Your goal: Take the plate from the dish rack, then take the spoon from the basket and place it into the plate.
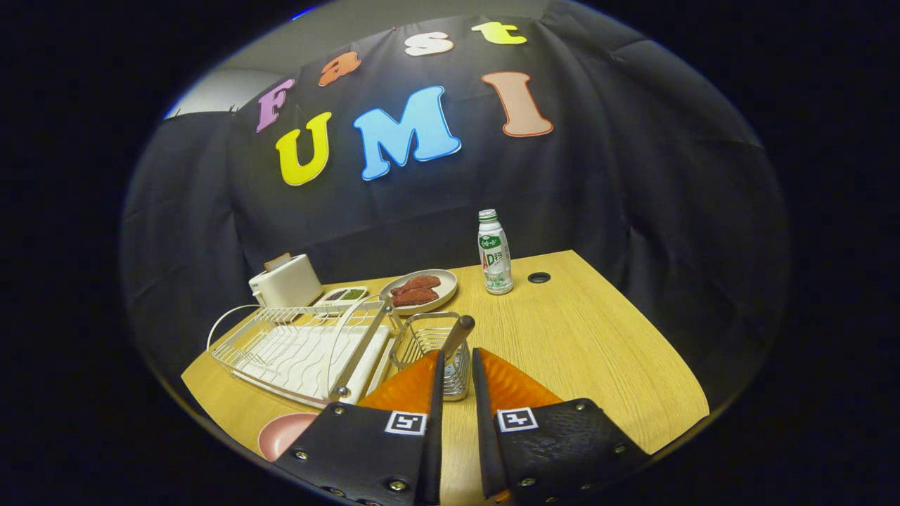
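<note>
A pink plate (281, 432) lies on the wooden table (598, 351), left of and close beside my left finger. A small wire basket (422, 344) stands just ahead of the fingers, at the right end of the white dish rack (302, 348). The spoon's handle (458, 336) sticks up out of the basket and leans right, its lower part passing behind the left fingertip. My gripper (457, 353) hangs right over the basket with its fingers a narrow gap apart. That gap is wider than the handle, and the right finger stands clear of it.
Behind the rack stand a white toaster (287, 281), a small tray of food (341, 295) and a plate with meat slices (420, 289). A drink bottle (495, 253) stands further right, near a cable hole (538, 277). Bare wood stretches to the right.
</note>
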`<state>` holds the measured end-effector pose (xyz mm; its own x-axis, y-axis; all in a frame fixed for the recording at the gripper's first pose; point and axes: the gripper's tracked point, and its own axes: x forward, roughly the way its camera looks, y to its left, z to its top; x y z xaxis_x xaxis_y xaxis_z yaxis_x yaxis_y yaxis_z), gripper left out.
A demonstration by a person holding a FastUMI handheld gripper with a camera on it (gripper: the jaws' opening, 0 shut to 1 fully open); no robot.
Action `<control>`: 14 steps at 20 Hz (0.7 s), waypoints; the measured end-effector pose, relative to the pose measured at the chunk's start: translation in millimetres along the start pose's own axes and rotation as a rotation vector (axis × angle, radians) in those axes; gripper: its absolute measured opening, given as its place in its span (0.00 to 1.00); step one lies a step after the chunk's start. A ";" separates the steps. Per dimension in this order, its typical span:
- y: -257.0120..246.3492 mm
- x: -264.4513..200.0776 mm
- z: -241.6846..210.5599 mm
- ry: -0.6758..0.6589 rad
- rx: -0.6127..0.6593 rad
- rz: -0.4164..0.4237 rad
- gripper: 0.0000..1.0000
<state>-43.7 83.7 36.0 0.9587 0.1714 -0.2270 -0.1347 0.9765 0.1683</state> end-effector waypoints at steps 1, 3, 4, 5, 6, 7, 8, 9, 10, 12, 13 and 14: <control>-0.2 4.9 1.6 -0.004 0.002 0.003 0.22; 1.2 13.9 5.4 -0.009 0.010 0.016 0.22; 2.2 17.4 7.9 -0.014 0.007 0.020 0.22; 1.9 20.8 10.9 -0.019 0.003 0.019 0.22; 2.1 23.1 12.6 -0.022 0.001 0.020 0.22; 2.5 24.6 13.2 -0.026 0.000 0.018 0.22; 1.9 27.4 15.2 -0.037 0.001 0.015 0.22; 1.6 31.0 18.4 -0.052 0.007 0.015 0.22; 1.0 33.0 19.8 -0.064 0.012 0.010 0.22; 2.8 36.4 21.2 -0.073 0.029 0.015 0.22; 6.2 37.6 19.8 -0.066 0.045 0.028 0.22; 6.9 43.3 21.1 -0.072 0.060 0.039 0.22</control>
<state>2.2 95.1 47.6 0.9687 0.1973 -0.1503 -0.1592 0.9592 0.2337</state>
